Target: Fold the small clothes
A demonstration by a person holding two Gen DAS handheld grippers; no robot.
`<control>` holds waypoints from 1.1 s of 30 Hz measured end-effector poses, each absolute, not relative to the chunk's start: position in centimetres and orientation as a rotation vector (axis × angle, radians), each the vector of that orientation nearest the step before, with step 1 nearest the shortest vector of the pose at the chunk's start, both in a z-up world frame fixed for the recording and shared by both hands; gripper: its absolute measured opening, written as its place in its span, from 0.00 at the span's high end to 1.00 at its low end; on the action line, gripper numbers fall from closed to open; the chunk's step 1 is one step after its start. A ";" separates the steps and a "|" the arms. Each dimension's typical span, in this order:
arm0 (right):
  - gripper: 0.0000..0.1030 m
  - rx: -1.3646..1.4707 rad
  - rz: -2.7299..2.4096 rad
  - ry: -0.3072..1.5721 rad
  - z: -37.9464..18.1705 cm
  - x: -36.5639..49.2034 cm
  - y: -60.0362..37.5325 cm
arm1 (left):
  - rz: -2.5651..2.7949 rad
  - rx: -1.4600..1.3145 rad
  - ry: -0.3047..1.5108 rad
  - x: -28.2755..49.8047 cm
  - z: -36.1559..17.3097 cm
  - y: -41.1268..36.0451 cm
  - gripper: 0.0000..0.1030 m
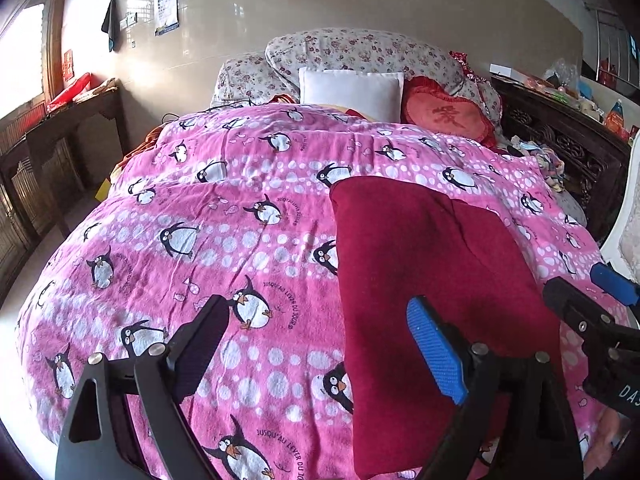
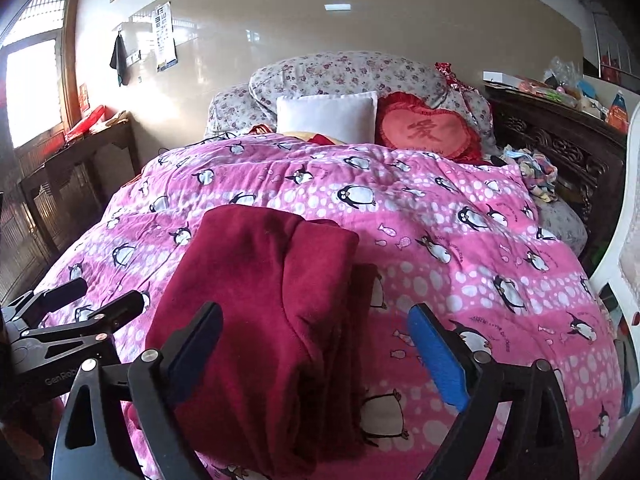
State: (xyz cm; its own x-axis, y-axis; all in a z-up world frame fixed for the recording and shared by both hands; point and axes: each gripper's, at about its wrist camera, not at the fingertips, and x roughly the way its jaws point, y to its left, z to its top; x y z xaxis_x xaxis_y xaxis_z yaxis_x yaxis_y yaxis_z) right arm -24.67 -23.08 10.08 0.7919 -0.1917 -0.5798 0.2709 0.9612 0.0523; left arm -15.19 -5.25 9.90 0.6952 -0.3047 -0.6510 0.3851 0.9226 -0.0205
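A dark red fleece garment (image 1: pixel 432 280) lies folded lengthwise on the pink penguin blanket (image 1: pixel 224 240). It also shows in the right wrist view (image 2: pixel 264 300). My left gripper (image 1: pixel 320 332) is open and empty, hovering over the garment's left edge at the near end of the bed. My right gripper (image 2: pixel 316 340) is open and empty, above the garment's near right part. The right gripper also shows at the right edge of the left wrist view (image 1: pixel 588 296). The left gripper shows at the left edge of the right wrist view (image 2: pixel 96 300).
A white pillow (image 1: pixel 352 90), a red heart cushion (image 1: pixel 448 118) and floral bedding (image 1: pixel 360 50) lie at the head of the bed. A dark wooden table (image 1: pixel 76 120) stands left. A carved cabinet (image 1: pixel 568 148) with clutter stands right. A white chair (image 2: pixel 624 248) is at the right edge.
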 end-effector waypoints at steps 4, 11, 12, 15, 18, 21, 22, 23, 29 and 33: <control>0.02 0.137 -0.250 0.615 9.9 -24.5 -23.1 | -0.387 0.123 0.708 -15.1 9.9 -5.3 0.13; 0.00 0.136 -0.248 0.618 9.7 -24.4 -23.0 | -0.375 0.124 0.703 -15.3 9.9 -5.5 0.12; 0.00 0.137 -0.249 0.619 9.7 -24.4 -23.0 | -0.377 0.122 0.702 -15.3 9.9 -5.5 0.12; 0.00 0.144 -0.254 0.625 9.5 -24.3 -23.1 | -0.376 0.123 0.708 -15.2 9.8 -5.6 0.12; 0.00 0.146 -0.254 0.630 9.4 -24.1 -23.1 | -0.375 0.123 0.709 -15.2 9.7 -5.6 0.12; 0.00 0.149 -0.251 0.635 9.3 -24.1 -23.1 | -0.376 0.119 0.714 -15.0 9.5 -5.6 0.12; 0.00 0.150 -0.250 0.636 9.2 -24.0 -23.1 | -0.375 0.118 0.715 -15.0 9.4 -5.6 0.12; 0.00 0.149 -0.250 0.636 9.2 -24.0 -23.1 | -0.374 0.118 0.715 -15.0 9.4 -5.6 0.12; 0.00 0.157 -0.250 0.643 9.1 -23.9 -23.2 | -0.375 0.117 0.724 -14.8 8.9 -5.6 0.12; 0.00 0.155 -0.249 0.646 9.0 -23.8 -23.2 | -0.373 0.118 0.725 -14.8 8.8 -5.7 0.12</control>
State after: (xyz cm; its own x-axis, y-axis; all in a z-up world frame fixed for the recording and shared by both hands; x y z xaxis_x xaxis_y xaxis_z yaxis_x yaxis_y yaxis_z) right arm -23.79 -23.15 9.00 0.7703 -0.1805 -0.6116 0.2767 0.9587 0.0657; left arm -14.81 -5.69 8.78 0.6862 -0.2918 -0.6663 0.3725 0.9277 -0.0226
